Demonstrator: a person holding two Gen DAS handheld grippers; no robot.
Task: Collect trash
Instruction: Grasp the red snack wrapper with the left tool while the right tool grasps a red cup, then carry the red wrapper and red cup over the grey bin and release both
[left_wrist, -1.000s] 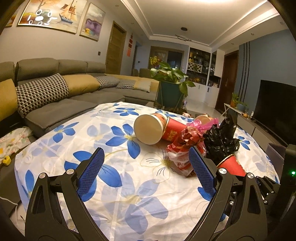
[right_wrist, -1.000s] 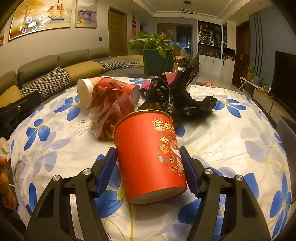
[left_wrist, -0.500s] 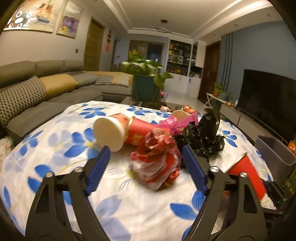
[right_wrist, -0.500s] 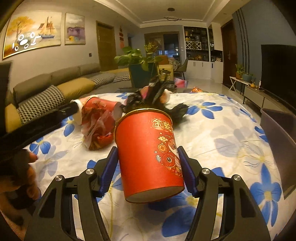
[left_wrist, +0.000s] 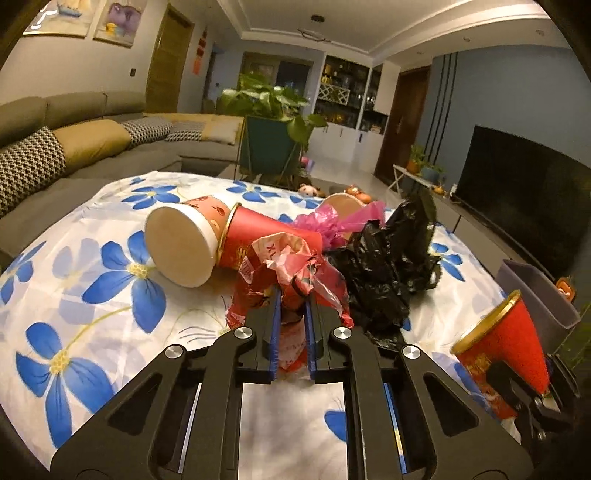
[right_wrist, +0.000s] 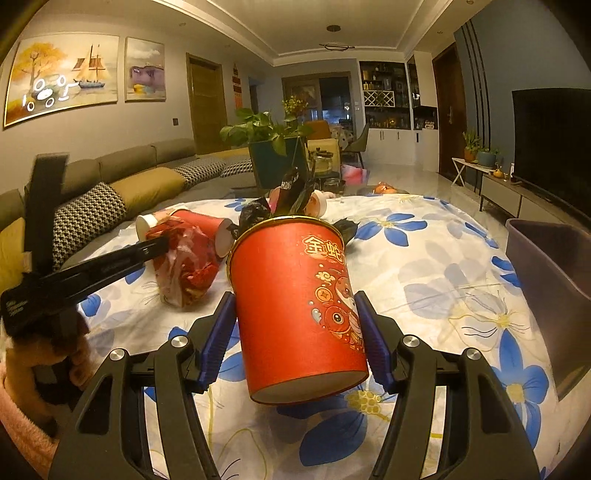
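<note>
Round surface (left_wrist: 110, 325) under a white cloth with blue flowers carries the trash pile. Grey plastic bin (right_wrist: 546, 280) sits at its right edge, apart from everything held.

Crumpled black plastic bag (left_wrist: 384, 273) lies loose mid-surface, touching the red-and-clear wrapper; risk is it drags along when the wrapper lifts.

Tall red paper cup with gold rim and cartoon print (right_wrist: 295, 302) is clamped by the right tool (right_wrist: 295, 347), off the surface, tilted, mouth away from the camera. Smooth tapered wall, so it could slip out or crush if squeezed harder.

Two nested paper cups, white and red (left_wrist: 207, 243), lie on their side behind the wrapper, could roll if nudged.

Crinkled red-and-clear plastic wrapper (left_wrist: 291, 273) is pinched in the left tool (left_wrist: 292, 325), whose jaws have just been closing on it. Thin film, only a fold is caught; may tear or slide free.
</note>
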